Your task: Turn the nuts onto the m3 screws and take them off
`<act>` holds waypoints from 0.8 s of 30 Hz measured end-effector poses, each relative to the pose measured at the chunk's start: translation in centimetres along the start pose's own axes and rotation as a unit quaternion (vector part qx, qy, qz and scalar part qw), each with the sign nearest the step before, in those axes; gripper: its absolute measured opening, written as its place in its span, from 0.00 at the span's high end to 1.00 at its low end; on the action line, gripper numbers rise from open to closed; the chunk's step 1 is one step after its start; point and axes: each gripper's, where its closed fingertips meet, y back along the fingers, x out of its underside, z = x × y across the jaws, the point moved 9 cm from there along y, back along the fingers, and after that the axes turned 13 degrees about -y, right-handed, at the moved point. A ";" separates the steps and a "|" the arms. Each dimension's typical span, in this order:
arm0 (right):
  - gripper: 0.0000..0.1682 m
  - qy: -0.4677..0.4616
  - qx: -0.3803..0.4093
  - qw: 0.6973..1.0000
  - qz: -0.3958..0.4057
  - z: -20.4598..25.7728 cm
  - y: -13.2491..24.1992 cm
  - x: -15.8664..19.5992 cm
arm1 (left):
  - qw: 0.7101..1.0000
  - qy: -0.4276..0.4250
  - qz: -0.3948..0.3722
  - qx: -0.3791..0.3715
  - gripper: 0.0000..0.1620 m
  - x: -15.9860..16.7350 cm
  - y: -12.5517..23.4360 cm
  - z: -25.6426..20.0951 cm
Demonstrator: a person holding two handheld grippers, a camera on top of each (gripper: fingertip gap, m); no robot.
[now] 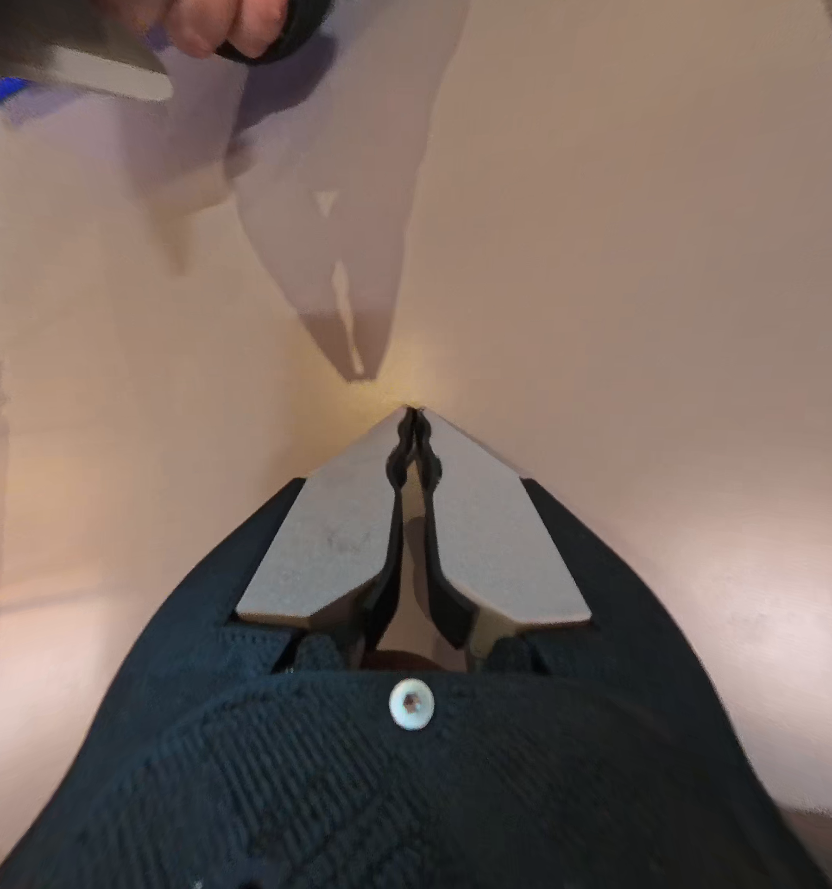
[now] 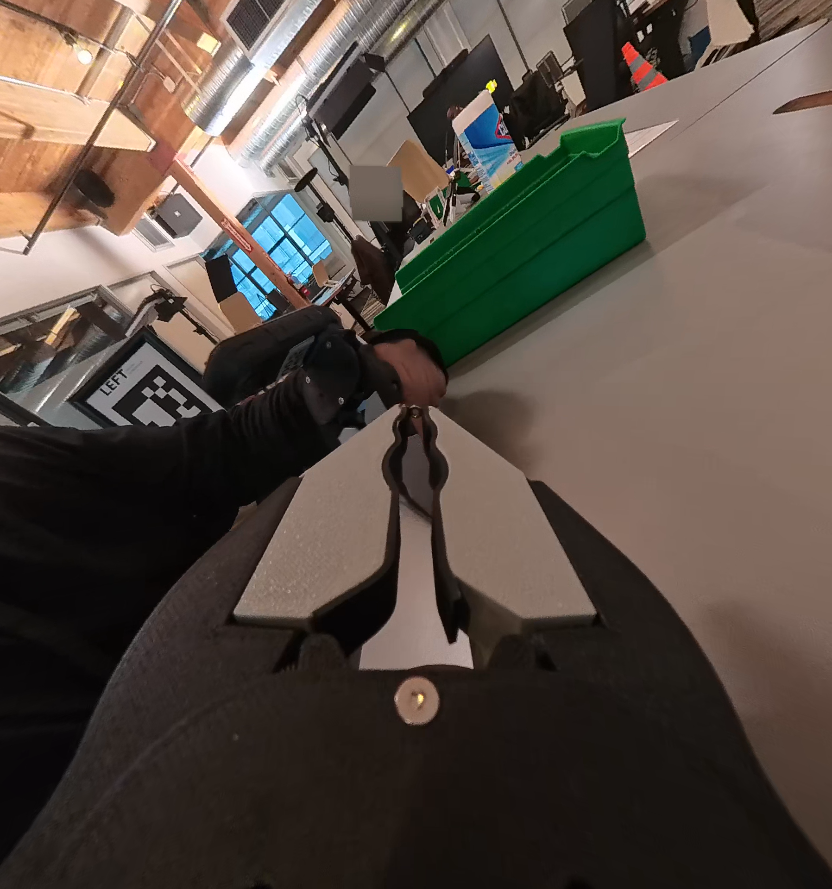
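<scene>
My right gripper (image 2: pixel 411 410) is shut on a tiny shiny metal piece (image 2: pixel 412 409) at its tips; it is too small to tell nut from screw. Just beyond it, a hand (image 2: pixel 416 370) holds the dark left gripper body (image 2: pixel 330 370) above the grey table (image 2: pixel 693 457). In the left wrist view, my left gripper (image 1: pixel 410 410) points down at the pale table (image 1: pixel 597 240) with its jaws closed together. Nothing shows between its tips. The right gripper's grey finger (image 1: pixel 111 77) is blurred at the top left, with a hand (image 1: pixel 241 29) behind it.
A green plastic bin (image 2: pixel 525 250) stands on the table beyond the hand. A wipes canister (image 2: pixel 486 139) stands behind it, and an orange cone (image 2: pixel 641 67) is far back. A black sleeve (image 2: pixel 115 505) fills the left. A blue blur (image 1: pixel 10 91) is at the far left. My hands' fingertips stand some 12 cm from each other.
</scene>
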 end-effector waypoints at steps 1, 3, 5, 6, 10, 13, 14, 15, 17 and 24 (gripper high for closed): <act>0.99 0.001 0.000 1.000 0.000 0.1 0.0 0.0 | 1.000 0.011 -0.016 -0.011 1.00 0.1 0.1 0.2; 0.99 0.004 0.000 1.000 0.002 0.1 -0.1 0.0 | 0.997 0.036 -0.056 -0.046 1.00 0.2 0.7 0.8; 0.99 0.004 0.002 1.000 0.003 0.1 -0.1 0.0 | 0.990 0.061 -0.096 -0.080 1.00 0.2 1.8 1.5; 0.99 0.003 0.002 1.000 0.002 0.1 -0.1 0.0 | 0.987 0.072 -0.113 -0.091 1.00 0.2 2.4 1.8; 0.99 0.000 0.002 1.000 -0.001 -0.1 0.1 -0.1 | 0.987 0.098 -0.108 -0.067 1.00 0.4 3.5 1.9; 0.99 0.000 0.001 1.000 0.000 -0.1 0.1 -0.1 | 0.996 0.075 -0.042 -0.032 0.91 0.7 2.4 1.4; 0.99 0.000 0.001 1.000 0.000 -0.1 0.1 -0.1 | 0.997 0.067 -0.023 -0.021 0.89 0.8 1.8 1.3; 0.99 0.001 0.001 1.000 0.000 0.0 0.1 -0.1 | 0.998 0.061 -0.008 -0.008 0.86 0.8 1.3 1.3; 0.99 0.003 -0.001 1.000 0.000 0.1 0.1 -0.1 | 0.999 0.051 0.011 0.014 0.91 0.8 0.3 1.4; 0.99 0.004 -0.007 1.000 -0.003 0.4 0.3 -0.2 | 0.998 0.044 0.010 0.033 1.00 1.0 -0.5 2.3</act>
